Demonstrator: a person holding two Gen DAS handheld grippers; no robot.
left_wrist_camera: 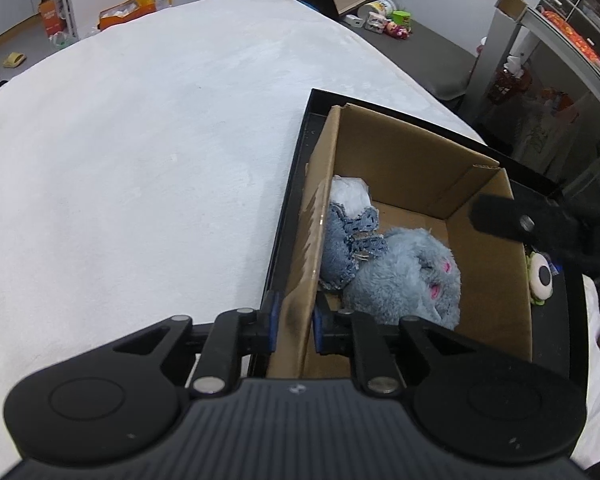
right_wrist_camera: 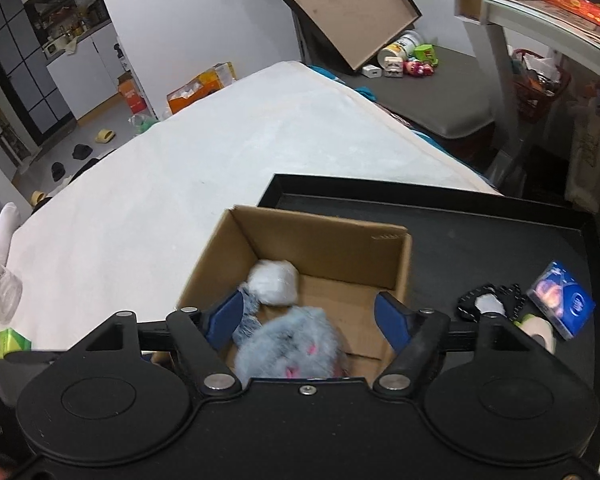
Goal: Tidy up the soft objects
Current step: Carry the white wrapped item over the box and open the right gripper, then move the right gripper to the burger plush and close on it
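In cardboard box (right_wrist_camera: 392, 264), grey plush (right_wrist_camera: 292, 344) half hidden.

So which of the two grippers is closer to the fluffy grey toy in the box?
Right. The right gripper hangs open directly over the grey plush toy, its pads on either side. The left gripper is shut on the cardboard box wall, beside the toy.

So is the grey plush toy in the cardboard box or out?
In: the grey plush toy lies on the floor of the cardboard box, beside denim.
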